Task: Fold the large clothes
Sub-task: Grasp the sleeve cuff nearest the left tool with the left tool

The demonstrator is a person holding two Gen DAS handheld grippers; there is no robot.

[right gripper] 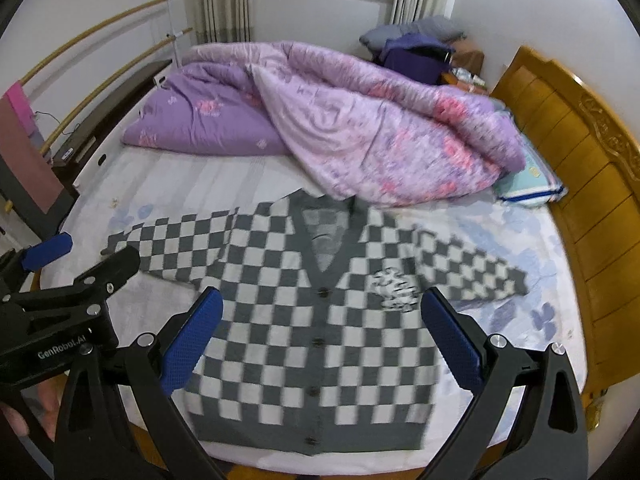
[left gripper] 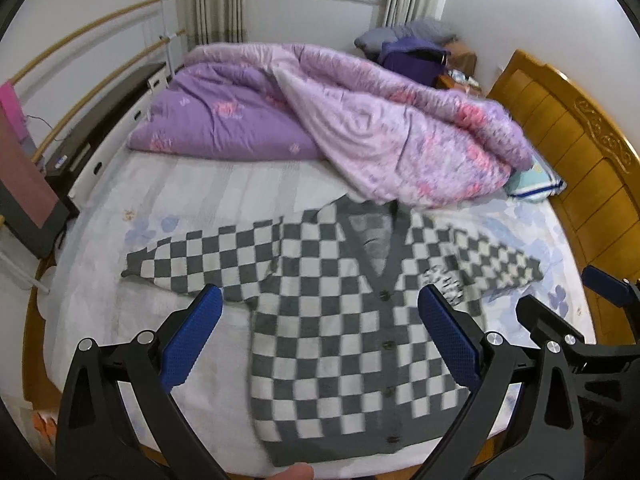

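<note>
A grey-and-white checkered cardigan lies flat, front up and buttoned, on the bed, with both sleeves spread out to the sides; it also shows in the right wrist view. Its collar is tucked under the edge of the purple quilt. My left gripper is open and empty, held above the cardigan's lower body. My right gripper is open and empty, also above the lower body. The right gripper shows at the right edge of the left wrist view, and the left gripper at the left edge of the right wrist view.
A bunched purple and pink quilt covers the far half of the bed. A wooden headboard runs along the right. A folded light blue cloth lies by it. A dark bench and rails stand to the left.
</note>
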